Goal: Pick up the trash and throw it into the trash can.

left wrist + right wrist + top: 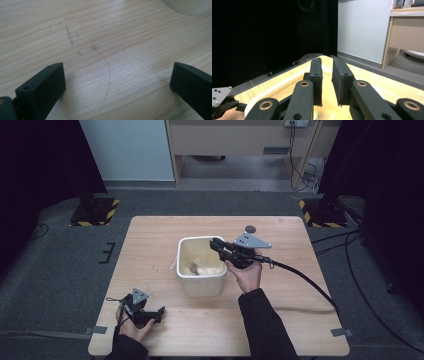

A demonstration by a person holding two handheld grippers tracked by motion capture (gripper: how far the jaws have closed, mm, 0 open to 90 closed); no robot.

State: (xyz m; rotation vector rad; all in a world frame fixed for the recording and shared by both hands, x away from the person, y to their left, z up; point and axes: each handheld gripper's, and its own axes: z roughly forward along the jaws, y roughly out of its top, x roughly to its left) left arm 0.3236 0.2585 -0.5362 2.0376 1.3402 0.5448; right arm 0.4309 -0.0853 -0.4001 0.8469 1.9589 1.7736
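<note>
High view: one white tub (pixel 201 281) on one wooden table (pixel 150 245), two grippers, one small dark disc (pixel 250 228) near the far edge.

Left gripper (pixel 150 314) rests low on the table near the front left corner, jaws spread wide over bare wood, touching nothing. Right gripper (pixel 216 244) hangs over the tub's right rim, jaws nearly together with a narrow gap, nothing between them. Pale contents lie inside the tub.

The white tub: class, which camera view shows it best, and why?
The high view: the whole tub stands mid-table, open top and contents visible. The left gripper view catches just a pale corner at its top edge; the right gripper view shows part of the rim behind the tongs.
</note>
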